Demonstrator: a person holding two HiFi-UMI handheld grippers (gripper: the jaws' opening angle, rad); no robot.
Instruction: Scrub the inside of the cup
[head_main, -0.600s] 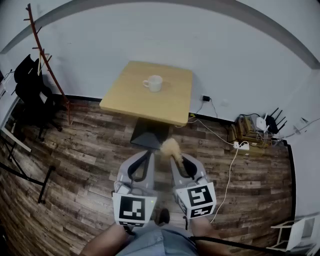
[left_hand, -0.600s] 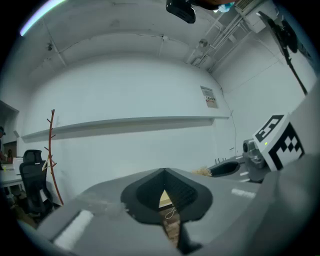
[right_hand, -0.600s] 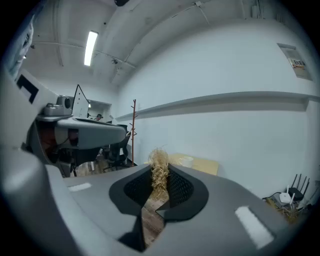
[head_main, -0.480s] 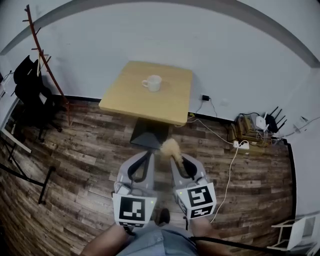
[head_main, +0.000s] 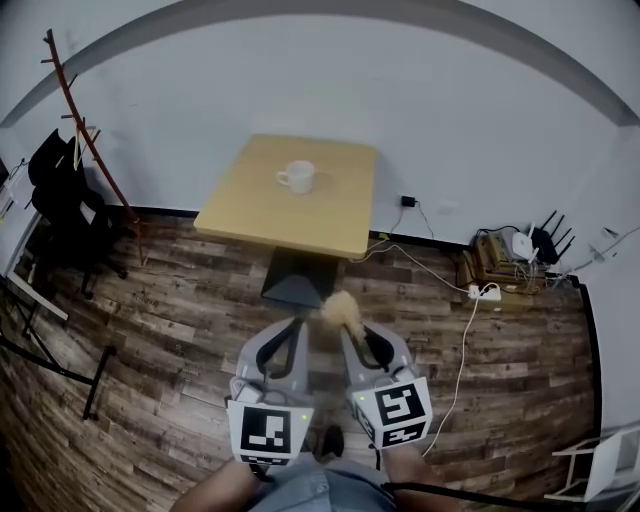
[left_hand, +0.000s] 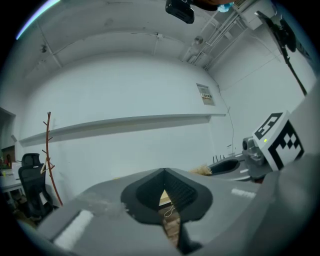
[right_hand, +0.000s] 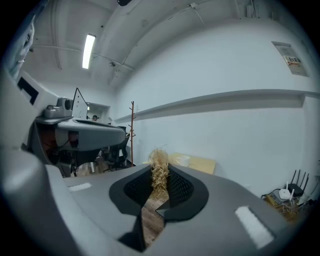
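Count, all views. Table (head_main: 300, 215): one, light wood top on a single dark pedestal. Cup (head_main: 298, 177): one, white, with one handle. Grippers: two, the left gripper (head_main: 288, 330) and the right gripper (head_main: 352, 335), each with two jaws. Marker cubes (head_main: 268, 432): two, one per gripper. Straw-coloured scrubber (head_main: 341, 308): one. Coat stand (head_main: 90, 150): one, red-brown, with one hanger visible on it. Black office chair (head_main: 60, 190): one. White power strip (head_main: 483, 291): one. Router (head_main: 535, 245): one; antennas too small to count reliably. Floor cables: more than one, exact number not resolvable. Ceiling strip light (right_hand: 89, 50): one.
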